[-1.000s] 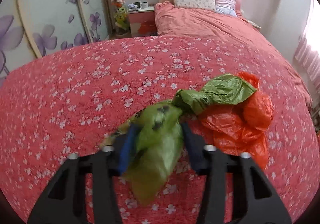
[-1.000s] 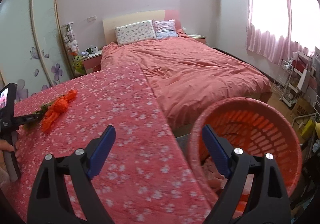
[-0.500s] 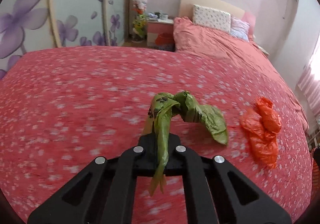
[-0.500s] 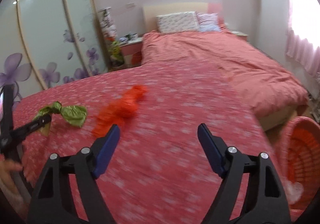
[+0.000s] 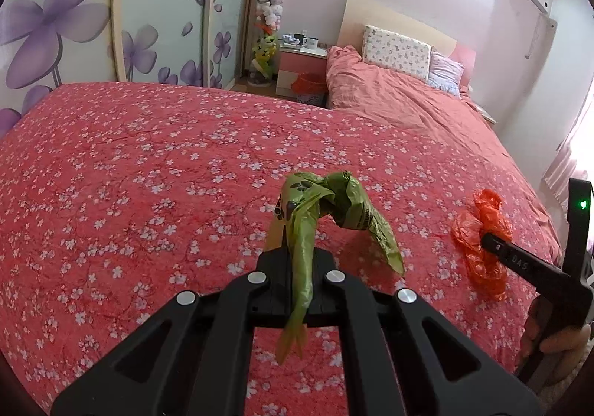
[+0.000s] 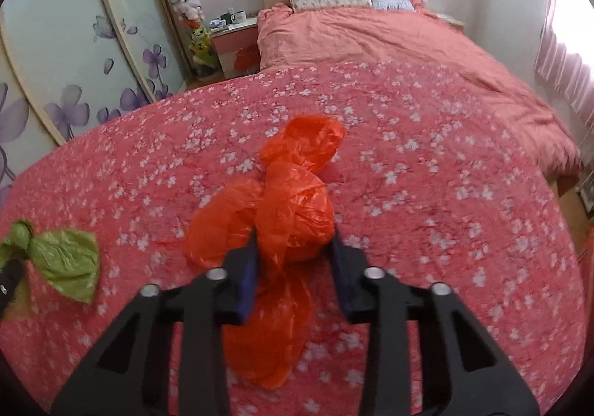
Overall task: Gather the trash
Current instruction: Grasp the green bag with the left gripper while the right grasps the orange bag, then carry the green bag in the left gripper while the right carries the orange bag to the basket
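the left hand-held gripper (image 5: 297, 245) is fully closed on the twisted neck of the green plastic bag (image 5: 334, 208), and the bag now hangs free above the red flowered cover (image 5: 148, 174); one second ago it was lying on the cover against the orange plastic bag (image 6: 289, 208) with the jaws only around it, so the green bag is picked up and separated from the other piece; its knot and loose tail stand just ahead of the fingertips, and a thin strip falls back between the jaws; the right hand-held gripper (image 6: 293, 252) was one second ago wide open over an orange basket at the edge of the cover, and now it is over the orange bag; its jaws have just been closing, and the round knotted part of the orange bag sits between the blue pads (image 6: 247, 278), which seem to touch it on both sides; this bag is not lifted, its loose end lies flat on the cover under the jaws; in my judgement both pieces of trash are almost secured; what is left is to finish the right grip, lift, and carry both bags to the basket, which is not visible now; thin plastic may slip if the grip is shallow.
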The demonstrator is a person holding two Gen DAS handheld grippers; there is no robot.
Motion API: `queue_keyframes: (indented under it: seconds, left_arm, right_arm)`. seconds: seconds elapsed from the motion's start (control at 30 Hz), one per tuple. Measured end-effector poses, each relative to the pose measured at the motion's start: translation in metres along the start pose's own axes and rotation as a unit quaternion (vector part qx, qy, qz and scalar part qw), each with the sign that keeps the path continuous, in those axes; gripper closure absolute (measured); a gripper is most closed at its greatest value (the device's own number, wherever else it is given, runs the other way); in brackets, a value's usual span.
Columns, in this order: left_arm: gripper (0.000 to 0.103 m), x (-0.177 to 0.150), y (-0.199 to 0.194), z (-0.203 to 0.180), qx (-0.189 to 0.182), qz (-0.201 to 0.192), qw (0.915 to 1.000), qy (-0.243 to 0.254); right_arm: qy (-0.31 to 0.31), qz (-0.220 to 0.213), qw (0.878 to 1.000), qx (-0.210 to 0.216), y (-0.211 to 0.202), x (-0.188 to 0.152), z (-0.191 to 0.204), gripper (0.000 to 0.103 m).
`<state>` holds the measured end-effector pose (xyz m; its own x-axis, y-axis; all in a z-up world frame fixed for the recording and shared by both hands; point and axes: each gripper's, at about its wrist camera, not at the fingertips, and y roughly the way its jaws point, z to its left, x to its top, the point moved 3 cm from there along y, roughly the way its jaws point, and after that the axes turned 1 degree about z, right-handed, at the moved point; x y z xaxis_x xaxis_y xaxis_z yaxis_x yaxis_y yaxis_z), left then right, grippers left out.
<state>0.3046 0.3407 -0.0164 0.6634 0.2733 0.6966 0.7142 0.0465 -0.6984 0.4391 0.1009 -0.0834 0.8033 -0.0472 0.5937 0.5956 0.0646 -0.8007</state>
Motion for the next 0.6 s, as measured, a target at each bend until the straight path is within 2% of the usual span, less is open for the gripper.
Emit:
queue_keyframes:
  seconds: [0.27,0.6]
  left_arm:
    - [0.1,-0.01,-0.016,-0.032,-0.029,-0.001,0.9994,0.019]
    - [0.1,-0.027,-0.043,-0.107,-0.083,-0.002,0.9948,0.06]
  right_arm:
    - [0.025,-0.043,0.999,-0.001,-0.057,-0.024,-0.057,0.075]
    - [0.035,-0.096,0.994,-0.032,-0.137,-0.062,-0.129,0.075]
